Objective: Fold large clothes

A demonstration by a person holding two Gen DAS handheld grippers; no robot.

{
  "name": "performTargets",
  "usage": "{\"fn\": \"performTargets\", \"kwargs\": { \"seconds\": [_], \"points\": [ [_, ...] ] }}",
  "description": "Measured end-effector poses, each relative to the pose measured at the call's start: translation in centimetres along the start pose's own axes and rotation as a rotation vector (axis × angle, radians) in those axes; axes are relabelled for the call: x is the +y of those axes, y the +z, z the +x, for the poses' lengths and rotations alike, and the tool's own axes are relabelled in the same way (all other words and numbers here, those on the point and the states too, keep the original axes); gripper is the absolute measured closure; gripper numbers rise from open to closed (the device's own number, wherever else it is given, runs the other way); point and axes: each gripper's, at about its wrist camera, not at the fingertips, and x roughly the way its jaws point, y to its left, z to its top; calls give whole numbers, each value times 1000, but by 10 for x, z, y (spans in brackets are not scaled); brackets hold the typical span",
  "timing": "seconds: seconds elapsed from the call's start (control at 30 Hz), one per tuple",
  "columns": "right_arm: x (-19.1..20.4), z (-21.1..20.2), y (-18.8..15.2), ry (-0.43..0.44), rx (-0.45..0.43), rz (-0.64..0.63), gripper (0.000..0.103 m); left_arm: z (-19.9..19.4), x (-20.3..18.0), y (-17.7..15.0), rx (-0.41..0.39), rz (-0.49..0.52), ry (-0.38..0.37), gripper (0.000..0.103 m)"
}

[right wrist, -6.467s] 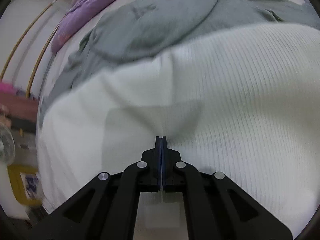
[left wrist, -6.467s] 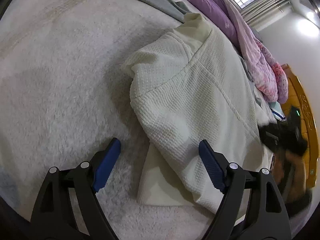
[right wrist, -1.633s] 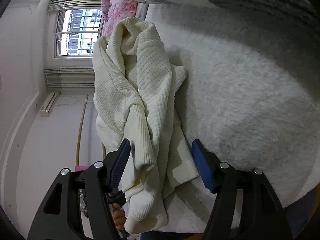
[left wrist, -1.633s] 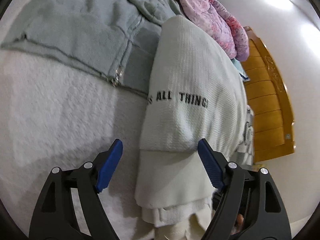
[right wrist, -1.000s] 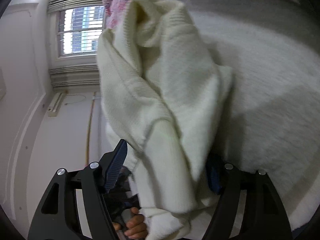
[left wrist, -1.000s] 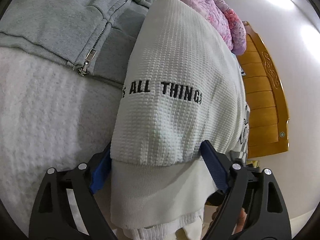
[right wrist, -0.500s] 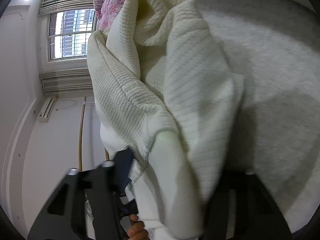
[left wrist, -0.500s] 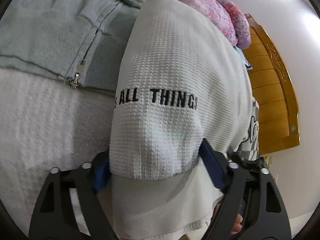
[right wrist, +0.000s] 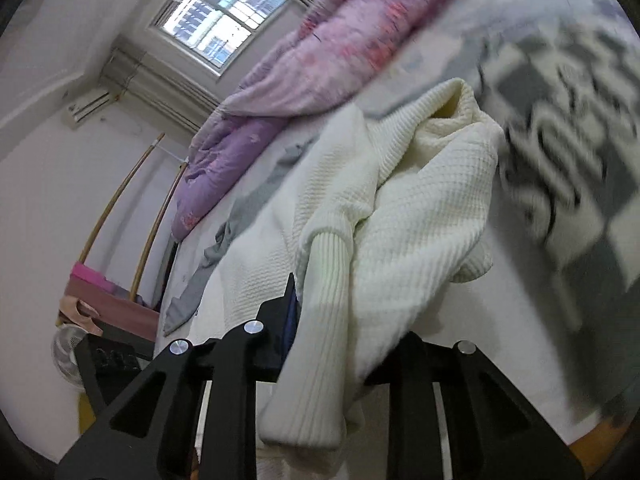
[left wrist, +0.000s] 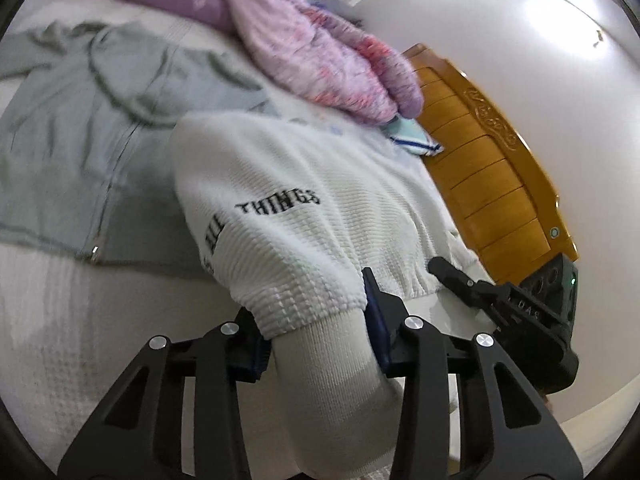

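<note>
Sweater (left wrist: 312, 216), cream waffle knit, bunched and gripped between both tongs over the bed (left wrist: 60, 320). From the left wrist: left tongs (left wrist: 316, 332) clamped on a thick bundle at the ribbed cuff (left wrist: 332, 364), blue pads pressed into the fabric on either side. Black lettering "THINGS" (left wrist: 280, 204) just ahead of the tongs on the knit. Grey zip hoodie (left wrist: 80, 140) lying flat to the left of the tongs, partly under the sweater. Purple-pink quilt (left wrist: 320, 52) far ahead, wooden headboard (left wrist: 500, 172) ahead to the right. Right tongs (left wrist: 452, 276) visible close on the right, touching the sweater hem.

From the right wrist: right tongs (right wrist: 344, 320) closed around a ribbed sleeve (right wrist: 320, 320) and a fold of the sweater (right wrist: 420, 220), left pad against the sleeve, right pad hidden behind the cloth. Quilt (right wrist: 320, 64) ahead, window (right wrist: 220, 12) beyond it to the upper left. Blurred grey-and-white patterned cloth (right wrist: 568, 140) to the right of the tongs.
</note>
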Motion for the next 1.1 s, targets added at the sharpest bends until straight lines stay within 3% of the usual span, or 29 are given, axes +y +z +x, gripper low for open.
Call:
{"fn": "performTargets", "kwargs": {
  "seconds": [0.17, 0.33, 0.5, 0.63, 0.7, 0.73, 0.8, 0.9, 1.0, 1.1],
  "points": [
    [22, -24, 28, -1, -79, -107, 83, 0, -40, 14, -76, 47, -39, 64],
    [22, -73, 67, -5, -193, -185, 83, 13, -92, 30, -158, 86, -136, 64],
    [-29, -127, 94, 47, -323, -182, 83, 34, -171, 35, -259, 233, -184, 65],
    [-92, -183, 87, 116, -480, -129, 82, 67, -238, 16, -281, 395, -244, 65],
    [-127, -198, 80, 84, -492, -87, 82, 99, -255, -5, -212, 401, -268, 65],
    [-155, -199, 76, 82, -456, -20, 82, 114, -257, -14, -170, 392, -261, 65],
    [-204, -189, 64, 47, -372, 105, 82, 156, -260, -43, -54, 373, -186, 65],
    [-259, -160, 35, -90, -218, 206, 82, 193, -247, -84, 47, 365, -108, 64],
    [-281, -151, 9, -98, -206, 256, 80, 219, -219, -109, 160, 313, -37, 55],
    [-282, -149, 14, -111, -202, 253, 78, 216, -207, -118, 170, 288, -24, 50]
  ]
}}
